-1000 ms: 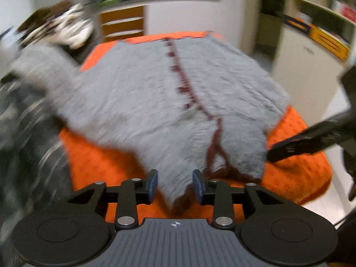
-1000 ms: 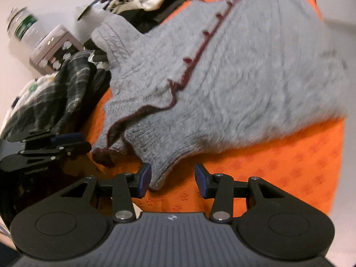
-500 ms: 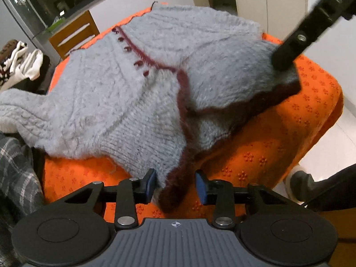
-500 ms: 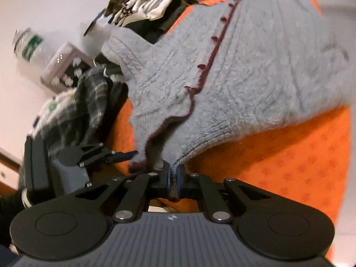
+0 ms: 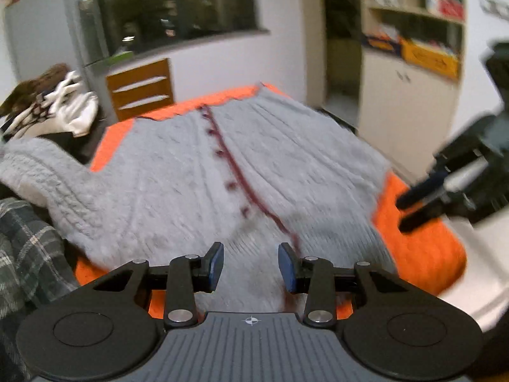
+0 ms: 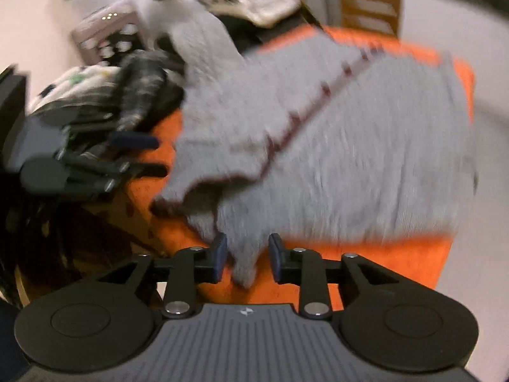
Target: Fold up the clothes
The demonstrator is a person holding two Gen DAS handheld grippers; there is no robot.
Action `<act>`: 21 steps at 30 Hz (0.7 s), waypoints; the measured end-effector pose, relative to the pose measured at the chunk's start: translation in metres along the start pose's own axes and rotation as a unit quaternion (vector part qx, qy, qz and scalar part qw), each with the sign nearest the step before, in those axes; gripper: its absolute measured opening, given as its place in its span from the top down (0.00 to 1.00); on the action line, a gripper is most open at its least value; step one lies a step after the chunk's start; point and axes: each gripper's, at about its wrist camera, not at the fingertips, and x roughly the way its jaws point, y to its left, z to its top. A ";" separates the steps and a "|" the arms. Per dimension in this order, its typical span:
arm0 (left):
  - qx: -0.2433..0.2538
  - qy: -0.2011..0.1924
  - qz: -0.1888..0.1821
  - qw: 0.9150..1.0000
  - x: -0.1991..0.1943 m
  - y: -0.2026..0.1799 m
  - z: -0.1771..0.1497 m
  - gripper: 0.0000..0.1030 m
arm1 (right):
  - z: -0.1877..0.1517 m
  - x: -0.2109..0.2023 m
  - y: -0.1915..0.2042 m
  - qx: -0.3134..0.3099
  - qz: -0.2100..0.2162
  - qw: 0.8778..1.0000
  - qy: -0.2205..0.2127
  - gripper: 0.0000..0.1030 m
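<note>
Left wrist: grey cardigan (image 5: 197, 172) spread flat on orange bench (image 5: 423, 248), 12 o'clock of left gripper (image 5: 250, 262) | no fold yet | both fingers released; right gripper (image 6: 247, 258) just reopened, hem loose between.

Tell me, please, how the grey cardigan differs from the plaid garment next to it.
The grey cardigan is spread out across the orange mat, while the plaid garment lies bunched in a heap beside the mat. The grey cardigan is a pale cable knit with dark red trim; the plaid garment is dark checked cloth. Neither is folded yet.
</note>
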 end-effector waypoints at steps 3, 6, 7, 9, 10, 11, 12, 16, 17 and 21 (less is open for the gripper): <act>-0.022 0.010 0.007 1.000 0.026 0.011 0.007 0.69 | 0.011 0.009 -0.001 -0.033 -0.010 0.999 -0.020 0.67; -0.015 0.025 -0.003 1.000 0.053 0.011 0.002 0.79 | 0.016 0.029 -0.005 -0.049 -0.009 0.998 -0.026 0.67; -0.012 0.032 -0.008 0.999 0.059 0.010 -0.002 0.79 | 0.016 0.037 -0.006 -0.053 -0.008 0.998 -0.025 0.67; -0.008 0.047 -0.016 0.999 0.069 0.007 -0.010 0.81 | 0.010 0.052 -0.008 -0.064 -0.009 0.998 -0.020 0.67; -0.006 0.058 -0.018 0.998 0.074 0.006 -0.015 0.81 | 0.005 0.059 -0.009 -0.069 -0.009 0.997 -0.012 0.67; -0.001 0.074 -0.017 0.997 0.080 0.003 -0.021 0.81 | -0.001 0.067 -0.010 -0.074 -0.010 0.997 -0.004 0.67; 0.004 0.075 -0.015 0.997 0.081 0.000 -0.026 0.81 | -0.008 0.076 -0.010 -0.077 -0.011 0.997 0.010 0.67; 0.001 0.079 -0.007 0.997 0.083 -0.003 -0.034 0.80 | -0.023 0.080 -0.009 -0.092 -0.007 0.996 0.001 0.66; -0.005 0.081 -0.003 0.997 0.082 -0.003 -0.032 0.79 | -0.021 0.077 -0.009 -0.088 -0.003 0.996 0.000 0.66; -0.020 0.068 0.010 0.997 0.069 -0.007 -0.024 0.65 | -0.011 0.047 -0.020 -0.061 0.012 0.998 -0.031 0.66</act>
